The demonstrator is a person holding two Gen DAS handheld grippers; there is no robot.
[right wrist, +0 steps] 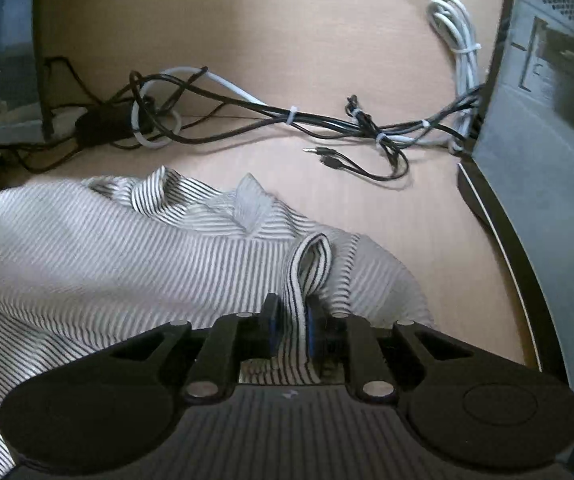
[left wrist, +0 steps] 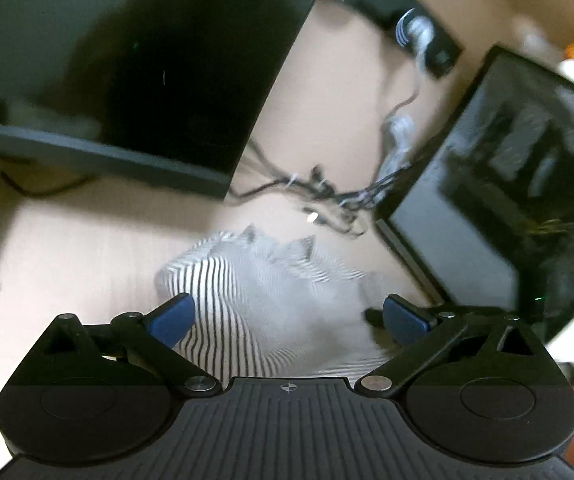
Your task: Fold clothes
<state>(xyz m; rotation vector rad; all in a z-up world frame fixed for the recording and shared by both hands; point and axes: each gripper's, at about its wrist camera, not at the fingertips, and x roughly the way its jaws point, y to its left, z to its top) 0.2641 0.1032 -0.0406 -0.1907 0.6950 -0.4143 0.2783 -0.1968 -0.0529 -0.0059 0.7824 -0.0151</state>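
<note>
I had the right claw [right wrist: 291, 320] pinched on a fold of the striped shirt [right wrist: 127, 248], bunched on the table [right wrist: 327, 20]; left claw [left wrist: 289, 316] hung wide open, empty, directly above it.

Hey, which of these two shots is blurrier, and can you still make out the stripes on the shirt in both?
Left wrist view: heavy motion blur, striped shirt smeared, cables streaky, open left hand-held gripper sharp. Right wrist view: much crisper, stripes on the shirt and cables clear, slight softness at far left; right hand-held gripper shut on a fold.
</note>
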